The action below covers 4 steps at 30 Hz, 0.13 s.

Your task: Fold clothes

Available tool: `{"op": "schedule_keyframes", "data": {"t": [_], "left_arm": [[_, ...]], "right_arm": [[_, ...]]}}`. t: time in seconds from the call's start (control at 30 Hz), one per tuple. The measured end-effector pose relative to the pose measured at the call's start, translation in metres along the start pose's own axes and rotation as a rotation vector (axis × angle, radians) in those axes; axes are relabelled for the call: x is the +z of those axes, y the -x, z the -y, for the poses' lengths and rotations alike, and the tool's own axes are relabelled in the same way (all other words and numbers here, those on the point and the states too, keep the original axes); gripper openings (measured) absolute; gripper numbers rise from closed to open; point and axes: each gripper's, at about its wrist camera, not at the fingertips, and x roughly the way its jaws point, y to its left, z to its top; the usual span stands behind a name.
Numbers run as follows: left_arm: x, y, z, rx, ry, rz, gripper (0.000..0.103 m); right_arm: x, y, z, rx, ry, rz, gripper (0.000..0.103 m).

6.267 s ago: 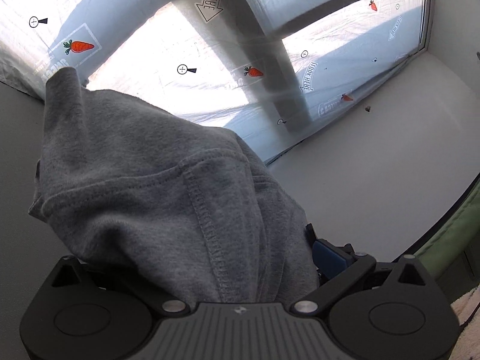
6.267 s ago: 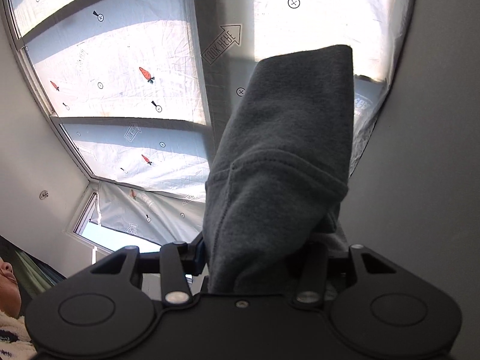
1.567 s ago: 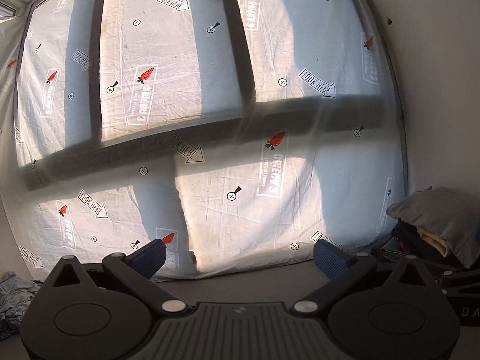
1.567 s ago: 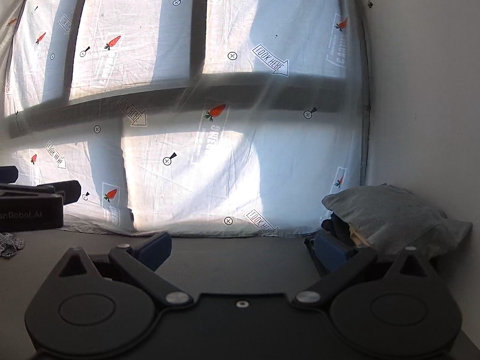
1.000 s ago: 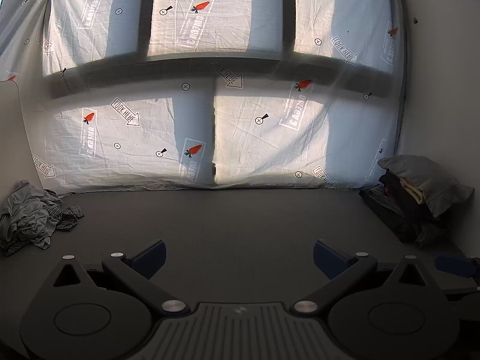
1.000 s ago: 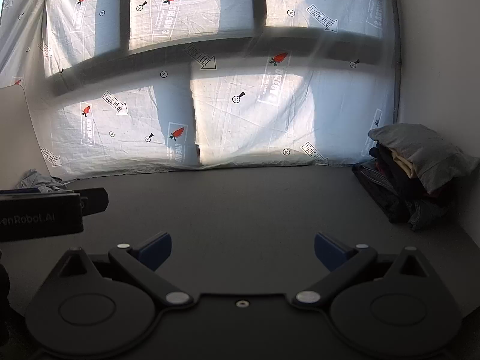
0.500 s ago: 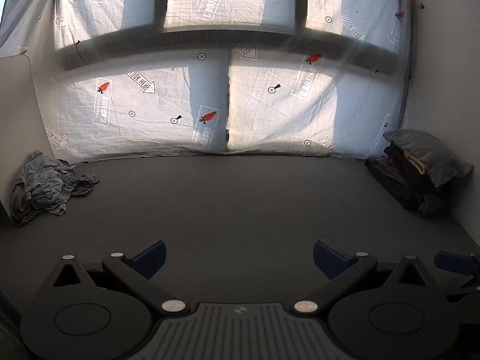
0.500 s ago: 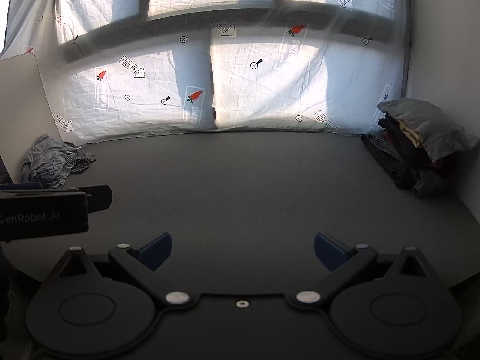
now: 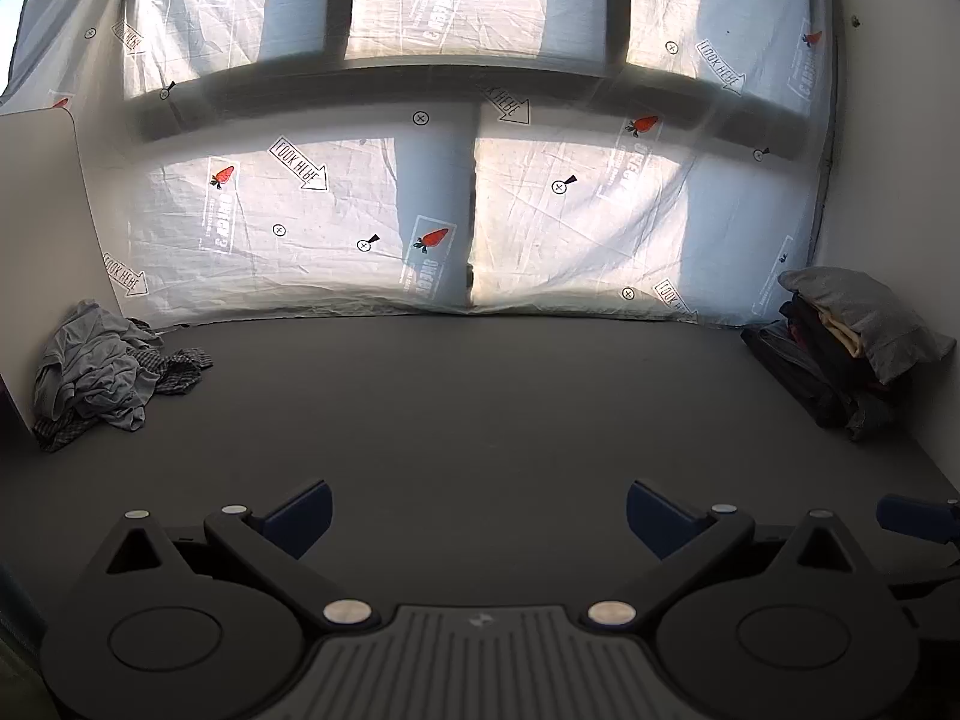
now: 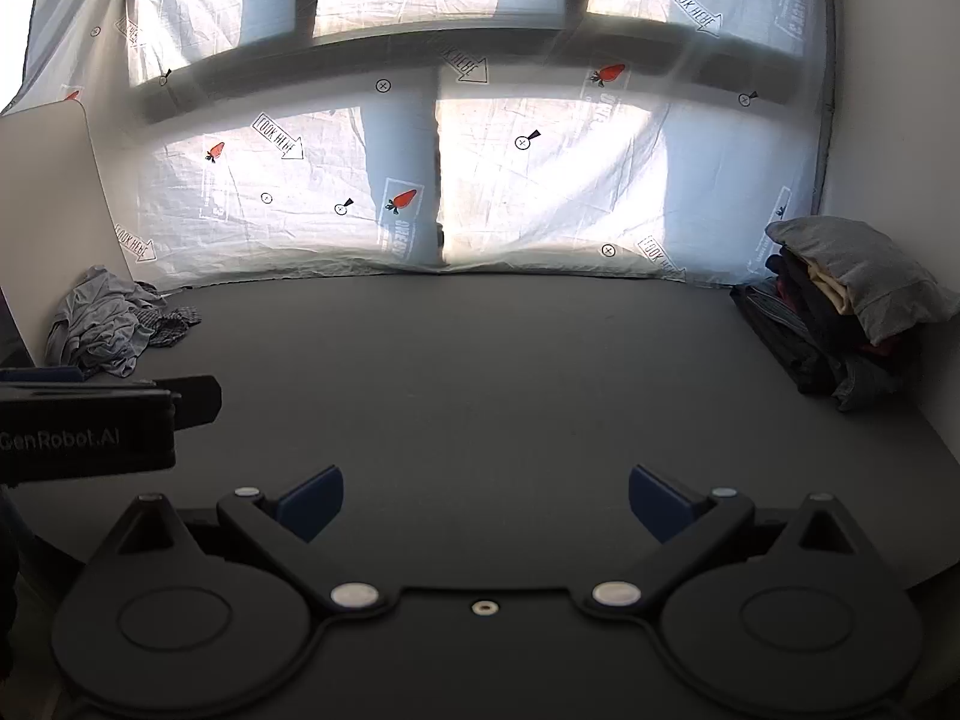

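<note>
In the left wrist view, the left gripper [image 9: 477,510] fills the bottom of the frame, its two blue-tipped fingers [image 9: 300,513] spread wide with nothing between them, above a dark grey table [image 9: 480,408]. At the left edge of the frame, against a pale side panel [image 9: 42,228], lies a crumpled heap of unfolded clothes [image 9: 105,369]: light grey fabric on top of a checked piece. At the right edge, in the far corner of the table, sits a stack of folded clothes [image 9: 840,354], dark garments below, a yellowish layer, and a grey sweatshirt [image 9: 864,315] on top. Behind the table hangs a white sheet [image 9: 456,198] printed with carrots and "LOOK HERE" arrows, lit from behind with window-bar shadows. A blue fingertip of the other tool pokes in at the lower right edge.

In the right wrist view, the right gripper [image 10: 486,501] occupies the bottom of the frame, its blue fingers [image 10: 657,501] also wide apart and empty over the bare middle of the table [image 10: 480,396]. The heap of unfolded clothes [image 10: 111,321] lies at mid-left, near the back corner. The stack of folded clothes [image 10: 840,324] stands at mid-right, with the grey sweatshirt [image 10: 864,276] draped over its top. The body of the left gripper [image 10: 90,429], a black block with lettering, enters from the left edge, just below the heap in the frame.
</note>
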Motion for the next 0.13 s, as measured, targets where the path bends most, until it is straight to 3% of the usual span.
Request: {"op": "schedule_keyframes", "data": {"t": [0.13], "left_arm": [[0.0004, -0.0009, 0.0002, 0.003, 0.002, -0.001, 0.103]], "right_arm": [[0.0003, -0.0007, 0.0, 0.002, 0.004, 0.002, 0.103]]}}
